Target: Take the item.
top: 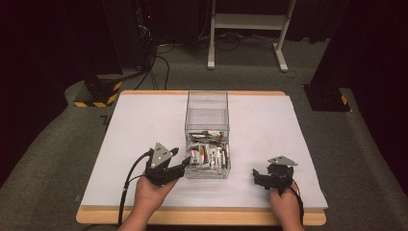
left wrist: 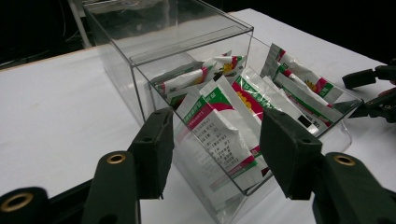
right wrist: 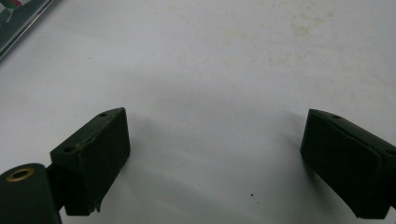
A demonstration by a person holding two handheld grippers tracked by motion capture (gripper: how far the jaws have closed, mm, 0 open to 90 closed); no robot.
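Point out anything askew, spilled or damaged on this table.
Nothing is spilled or damaged. The sachets lie jumbled and overlapping in the near end of the clear box, all inside it. The white table cover carries faint yellowish stains. Both the left gripper and the right gripper are open and empty.

Worktop (top: 144, 120): wooden board covered by a white sheet, faintly stained in places. Resting directly on it, near the middle, a clear plastic box (top: 207, 103) holding printed sachets (top: 207, 155) at its near end.
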